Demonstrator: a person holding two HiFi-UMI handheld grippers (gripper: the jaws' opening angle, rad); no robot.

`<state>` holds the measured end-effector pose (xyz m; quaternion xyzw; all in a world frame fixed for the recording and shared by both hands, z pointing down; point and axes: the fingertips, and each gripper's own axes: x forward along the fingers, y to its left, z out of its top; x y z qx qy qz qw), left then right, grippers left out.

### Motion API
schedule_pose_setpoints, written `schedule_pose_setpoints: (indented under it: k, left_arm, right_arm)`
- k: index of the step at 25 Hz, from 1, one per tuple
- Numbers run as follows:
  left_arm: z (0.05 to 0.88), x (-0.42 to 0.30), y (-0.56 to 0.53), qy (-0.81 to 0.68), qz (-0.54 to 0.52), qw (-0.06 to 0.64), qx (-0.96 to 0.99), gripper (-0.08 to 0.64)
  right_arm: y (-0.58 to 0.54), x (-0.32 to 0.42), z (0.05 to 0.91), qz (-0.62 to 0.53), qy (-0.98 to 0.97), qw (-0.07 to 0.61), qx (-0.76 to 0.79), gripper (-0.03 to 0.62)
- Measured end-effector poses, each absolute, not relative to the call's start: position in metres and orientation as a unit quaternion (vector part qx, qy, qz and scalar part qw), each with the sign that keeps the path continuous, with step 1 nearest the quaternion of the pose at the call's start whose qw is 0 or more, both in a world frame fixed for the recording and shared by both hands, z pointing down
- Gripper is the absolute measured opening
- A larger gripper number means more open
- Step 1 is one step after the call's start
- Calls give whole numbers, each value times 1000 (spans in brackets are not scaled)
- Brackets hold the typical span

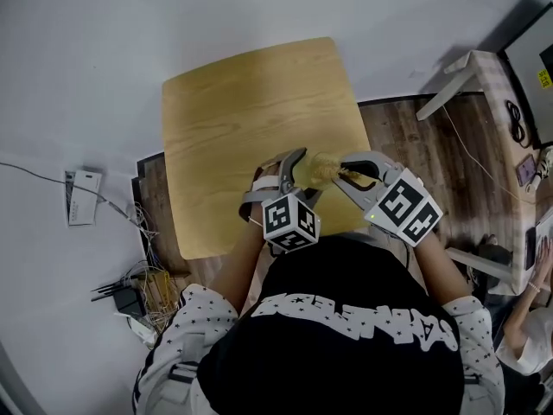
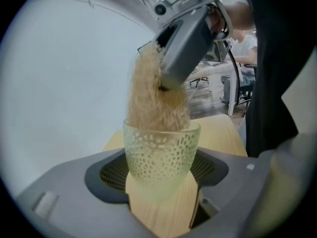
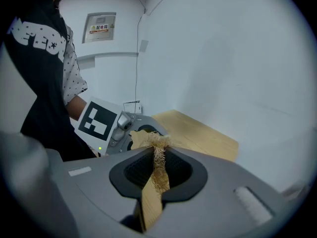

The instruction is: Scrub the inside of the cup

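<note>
left gripper [image 2: 161,176]: clamped on the cup [image 2: 161,150], above table [image 1: 251,119] near edge
right gripper [image 3: 157,168]: pinched scrubber [image 3: 158,155], fibres inside cup

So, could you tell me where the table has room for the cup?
Almost all the table is bare, from its far edge to the middle. Only the near edge is crowded, around the left gripper, cup and right gripper.

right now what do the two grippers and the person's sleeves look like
Left gripper and right gripper: grey, curved shells with dark ribbed pads, each carrying a cube of black-and-white square markers. Short white sleeves with dark speckles; black top with white print.
</note>
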<state>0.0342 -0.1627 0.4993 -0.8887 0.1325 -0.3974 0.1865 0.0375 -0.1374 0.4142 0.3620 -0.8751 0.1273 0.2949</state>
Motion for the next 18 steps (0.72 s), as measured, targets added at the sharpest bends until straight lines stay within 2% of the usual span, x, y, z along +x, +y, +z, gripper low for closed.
schedule_pose_setpoints:
  k: [6,18]
  left_arm:
    - [523,32,-170,133,-398,148,-896,370]
    - [549,48,-171,126,-337,73,-930,371]
  right_arm:
    - [-141,64,400,135,-859,246,429,61]
    - [-130,76,411,168,-837,234,465,63]
